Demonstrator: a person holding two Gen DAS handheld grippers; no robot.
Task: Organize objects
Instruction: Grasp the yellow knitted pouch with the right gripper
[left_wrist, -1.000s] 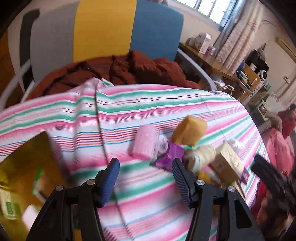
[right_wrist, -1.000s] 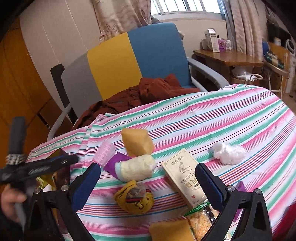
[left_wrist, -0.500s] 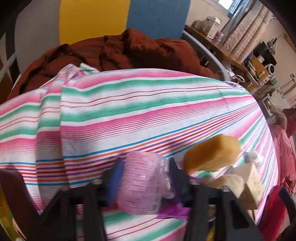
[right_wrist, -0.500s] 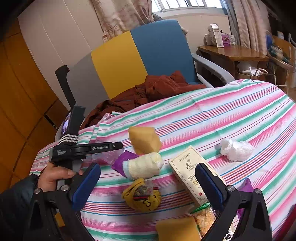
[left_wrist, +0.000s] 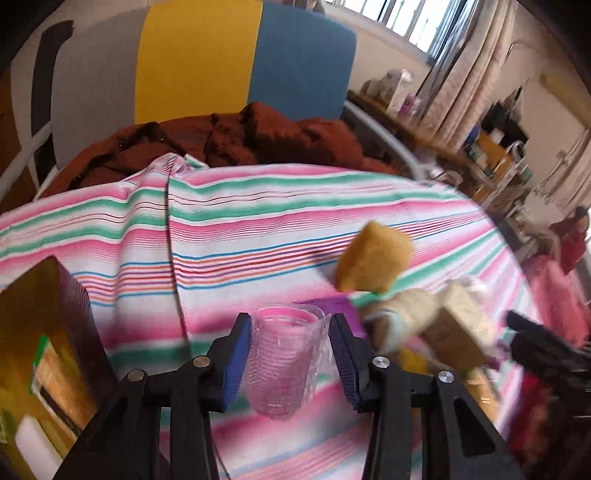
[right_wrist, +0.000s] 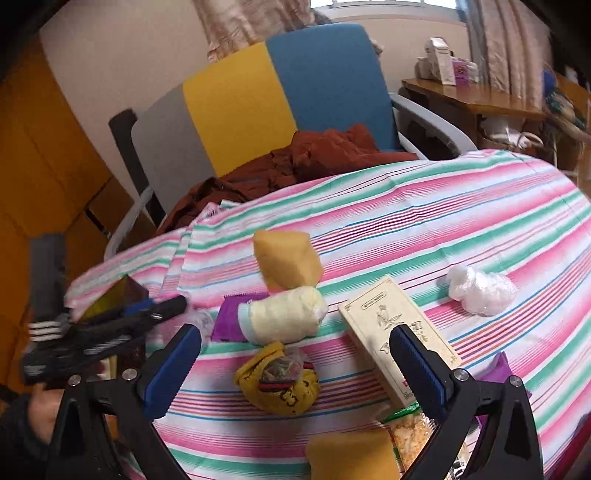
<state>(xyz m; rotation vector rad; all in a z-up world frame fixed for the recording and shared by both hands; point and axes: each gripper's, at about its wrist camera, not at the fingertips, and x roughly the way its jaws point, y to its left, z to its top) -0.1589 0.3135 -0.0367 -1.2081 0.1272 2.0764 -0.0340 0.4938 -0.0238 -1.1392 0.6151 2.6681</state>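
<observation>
My left gripper (left_wrist: 290, 354) is shut on a pink stack of plastic cups in clear wrap (left_wrist: 284, 365), held mouth up and seemingly just off the striped tablecloth (left_wrist: 258, 221). In the right wrist view that gripper (right_wrist: 110, 328) sits at the left, a hand (right_wrist: 40, 406) behind it. My right gripper (right_wrist: 295, 369) is open above a yellow sock ball (right_wrist: 280, 380). Beyond it lie a cream rolled sock (right_wrist: 284, 314), a yellow sponge (right_wrist: 288, 258), a purple packet (right_wrist: 231, 317) and a flat cream box (right_wrist: 388, 325).
A gold box (left_wrist: 44, 332) stands open at the left table edge. A white plastic wad (right_wrist: 480, 290) lies at the right, and a second sponge (right_wrist: 351, 458) and snack bag (right_wrist: 413, 439) near the front. A chair with brown cloth (right_wrist: 314, 155) stands behind the table.
My left gripper moved onto the pink cup stack, shut on it and drew it back, away from the purple packet. The right gripper stayed open and hardly shifted.
</observation>
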